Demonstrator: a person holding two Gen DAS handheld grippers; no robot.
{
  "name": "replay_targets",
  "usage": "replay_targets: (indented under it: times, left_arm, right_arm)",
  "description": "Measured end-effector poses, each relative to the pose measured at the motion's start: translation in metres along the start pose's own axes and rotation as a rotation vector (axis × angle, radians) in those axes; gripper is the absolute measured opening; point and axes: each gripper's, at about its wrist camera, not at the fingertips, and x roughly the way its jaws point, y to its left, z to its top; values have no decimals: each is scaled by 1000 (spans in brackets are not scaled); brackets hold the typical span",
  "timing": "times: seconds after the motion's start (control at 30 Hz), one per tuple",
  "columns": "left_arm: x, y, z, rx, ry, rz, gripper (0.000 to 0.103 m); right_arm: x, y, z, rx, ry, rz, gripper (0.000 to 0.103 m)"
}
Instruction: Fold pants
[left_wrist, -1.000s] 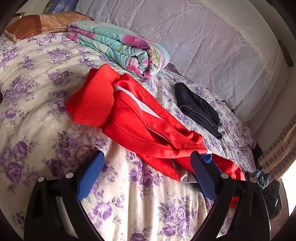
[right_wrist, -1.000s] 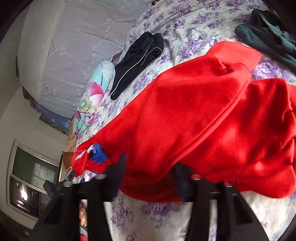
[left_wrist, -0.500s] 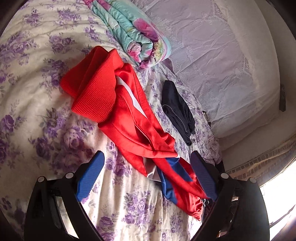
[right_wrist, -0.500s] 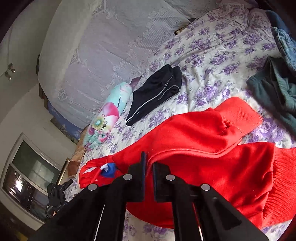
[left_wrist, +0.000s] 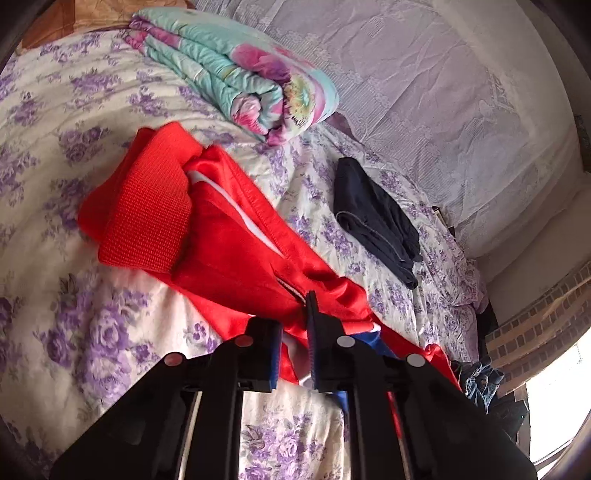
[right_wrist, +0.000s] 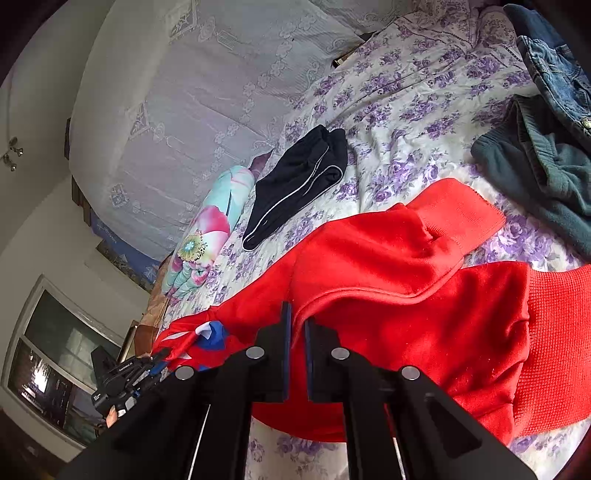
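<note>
The red pants lie crumpled across the floral bedspread, ribbed cuffs at one end. The left gripper is clamped on a fold of the red fabric. The right gripper is pinched on its edge; a folded black garment and rolled quilt lie beyond.

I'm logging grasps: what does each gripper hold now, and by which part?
Both hold the red pants: the left gripper at the waist end with the blue patch, the right gripper on a fold nearer the cuffs.
</note>
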Motion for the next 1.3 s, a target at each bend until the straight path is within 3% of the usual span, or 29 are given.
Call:
replay_targets:
  times: [0.13,0.33,0.37,0.4,0.43,0.47,0.5,0.57,0.63,0.77,0.93,0.97,1.13,1.3]
  left_arm:
    - [0,-12,27,17,-47,-14,10]
    - [20,-57,102,37,-182,21,10]
    - [24,-62,112,37,-213,49,10]
    - [29,-64,121,29,-229,95,22]
    - [36,-63,127,5,-209,143,40]
    - [43,-58,128,-29,-159,174,79]
    - [45,-49,124,-68,-117,152,90]
    - [40,-32,107,-99,-74,2,90]
    - [34,-15,86,-117,-15,-64,90]
    - [8,25,47,-167,17,-142,90]
    - [-18,67,11,-167,53,-72,89]
    - [-22,72,7,-160,56,-71,84]
    - [-26,73,7,-143,63,-51,81]
    - [2,72,27,-193,35,-9,83]
  right_arm:
    - [7,9,16,-5,-1,5,6]
    - [46,32,112,-43,-86,-42,6]
    - [55,31,125,-48,-103,-66,11]
    - [61,29,134,-50,-111,-111,21]
    - [64,24,136,-29,-111,-169,61]
    - [61,18,133,9,-121,-169,76]
    - [55,12,123,37,-136,-120,76]
    - [45,6,103,20,-116,-73,76]
    - [32,4,86,-4,-103,-91,76]
    - [-7,16,47,-84,-86,-48,76]
    - [-46,21,-20,-177,-23,-64,76]
    - [-52,17,-31,-167,-2,-67,76]
    - [-65,-24,-63,17,113,-61,76]
    - [-69,-46,-58,149,109,-44,69]
